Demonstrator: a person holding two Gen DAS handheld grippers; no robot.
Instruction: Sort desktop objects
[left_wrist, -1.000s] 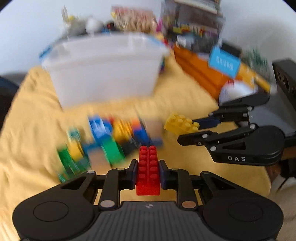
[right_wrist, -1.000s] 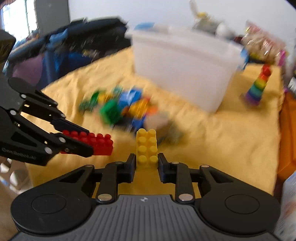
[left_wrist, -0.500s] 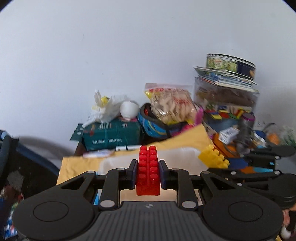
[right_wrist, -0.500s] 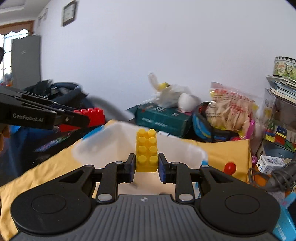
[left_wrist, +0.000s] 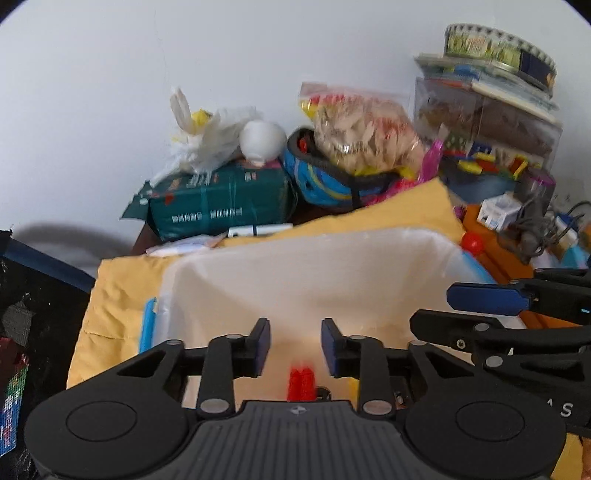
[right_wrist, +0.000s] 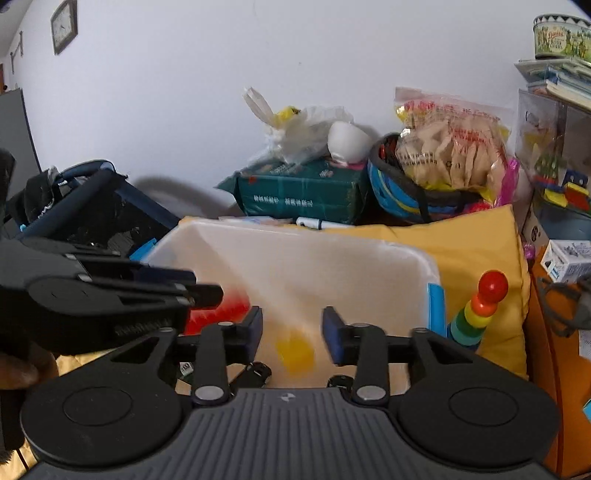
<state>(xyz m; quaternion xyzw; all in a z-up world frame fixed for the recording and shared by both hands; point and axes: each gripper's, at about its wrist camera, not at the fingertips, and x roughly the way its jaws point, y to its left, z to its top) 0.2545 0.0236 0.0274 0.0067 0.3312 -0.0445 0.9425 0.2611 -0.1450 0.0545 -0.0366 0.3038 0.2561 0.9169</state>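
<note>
Both grippers hover over a translucent white bin (left_wrist: 314, 266) on the yellow cloth; the bin also shows in the right wrist view (right_wrist: 295, 254). My left gripper (left_wrist: 295, 345) is open, and a blurred red brick (left_wrist: 301, 382) is falling below its jaws into the bin. My right gripper (right_wrist: 291, 332) is open, and a blurred yellow brick (right_wrist: 295, 352) is dropping below it. The red brick also shows in the right wrist view (right_wrist: 218, 312), under the left gripper (right_wrist: 199, 290). The right gripper shows at right in the left wrist view (left_wrist: 450, 306).
Behind the bin stand a green package (right_wrist: 299, 195), a white plastic bag (right_wrist: 295, 133), a snack bag (right_wrist: 450, 147) and a blue helmet (left_wrist: 325, 181). A rainbow stacking toy (right_wrist: 476, 314) stands right of the bin. Boxes and shelves crowd the right (left_wrist: 487, 122).
Both grippers have opened over the bin. The red brick has left my left gripper and the yellow brick my right gripper; both are falling. The view has tilted down slightly.
</note>
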